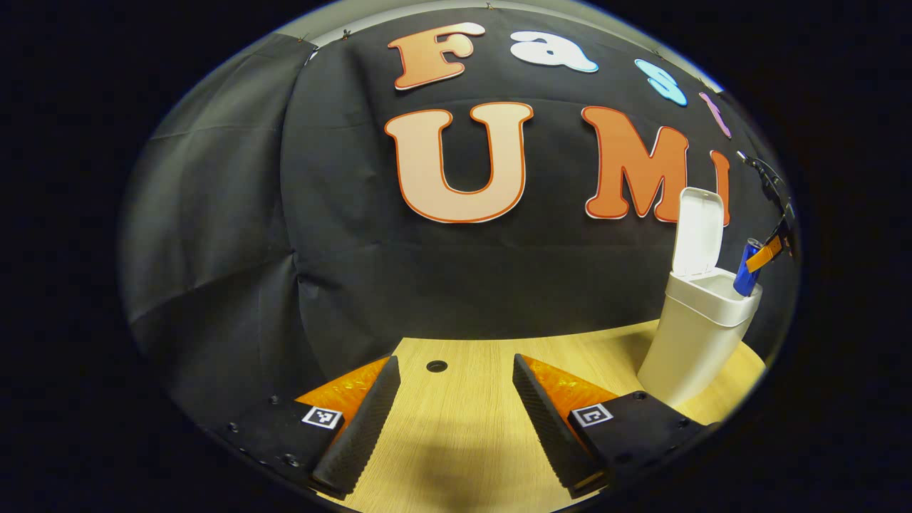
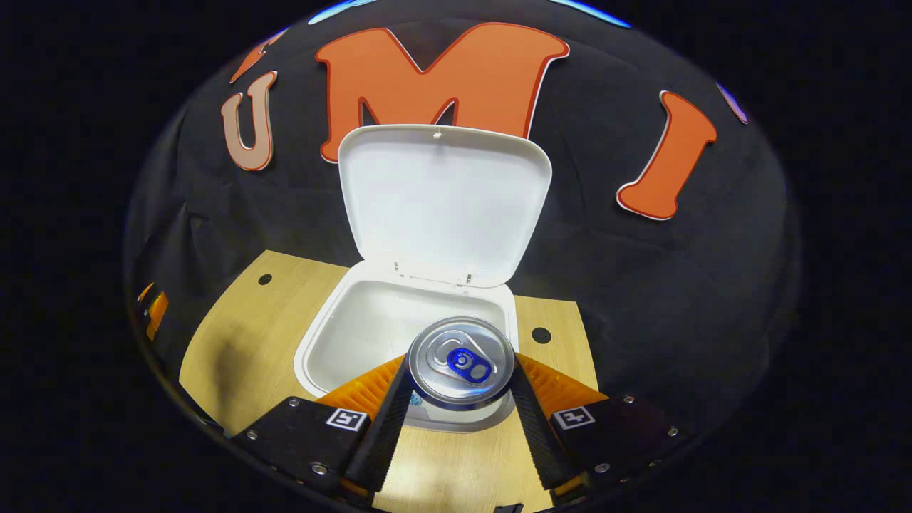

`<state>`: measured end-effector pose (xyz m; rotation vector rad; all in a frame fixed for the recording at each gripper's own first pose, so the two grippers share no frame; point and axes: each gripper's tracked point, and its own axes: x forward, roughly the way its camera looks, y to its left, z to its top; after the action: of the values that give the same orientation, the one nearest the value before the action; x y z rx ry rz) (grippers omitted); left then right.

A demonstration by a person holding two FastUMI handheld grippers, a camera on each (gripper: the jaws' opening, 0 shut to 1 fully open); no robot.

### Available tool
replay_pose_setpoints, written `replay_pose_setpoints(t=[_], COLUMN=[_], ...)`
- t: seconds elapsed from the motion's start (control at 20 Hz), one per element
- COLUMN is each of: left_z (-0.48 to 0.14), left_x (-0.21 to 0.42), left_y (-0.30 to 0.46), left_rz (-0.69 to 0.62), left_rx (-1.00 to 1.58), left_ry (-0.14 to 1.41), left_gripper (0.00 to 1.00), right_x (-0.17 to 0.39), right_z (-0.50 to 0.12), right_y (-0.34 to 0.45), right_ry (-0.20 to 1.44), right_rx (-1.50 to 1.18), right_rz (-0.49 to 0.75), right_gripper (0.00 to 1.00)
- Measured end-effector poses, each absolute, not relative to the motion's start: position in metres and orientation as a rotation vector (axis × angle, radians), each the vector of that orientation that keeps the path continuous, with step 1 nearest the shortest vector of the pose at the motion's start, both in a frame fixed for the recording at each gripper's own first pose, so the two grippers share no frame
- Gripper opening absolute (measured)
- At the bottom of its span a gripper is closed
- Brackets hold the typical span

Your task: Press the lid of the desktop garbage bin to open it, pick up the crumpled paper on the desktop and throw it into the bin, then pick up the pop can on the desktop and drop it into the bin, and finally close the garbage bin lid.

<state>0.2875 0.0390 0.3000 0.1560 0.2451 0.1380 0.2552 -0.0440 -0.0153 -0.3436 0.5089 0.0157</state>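
Right gripper fingers clamp the can above the open bin; left gripper fingers spread, nothing between them.

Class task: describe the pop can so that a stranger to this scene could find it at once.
Start at the wooden table, then the white garbage bin with its lid raised. The pop can hangs over the opening, clamped in the right gripper; its silver top and blue tab single it out.

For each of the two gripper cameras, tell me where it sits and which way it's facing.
Left gripper view: rides low over the desk, facing the wall, its own open fingers at bottom.
Right gripper view: rides above the bin, looking down, its fingers clamping the pop can.
Shared: bin, raised lid, can, desk.
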Motion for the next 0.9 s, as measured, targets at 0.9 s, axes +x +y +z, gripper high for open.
replay_pose_setpoints(t=[0.9], left_z=[0.301], left_x=[0.292], left_y=[0.034], left_rz=[0.133], left_rx=[0.154], left_ry=[0.241], left_gripper=[1.0], right_x=[0.249], right_z=[0.032], right_y=[-0.016], right_ry=[0.439], right_rx=[-0.287], right_rz=[0.068], right_gripper=[0.98])
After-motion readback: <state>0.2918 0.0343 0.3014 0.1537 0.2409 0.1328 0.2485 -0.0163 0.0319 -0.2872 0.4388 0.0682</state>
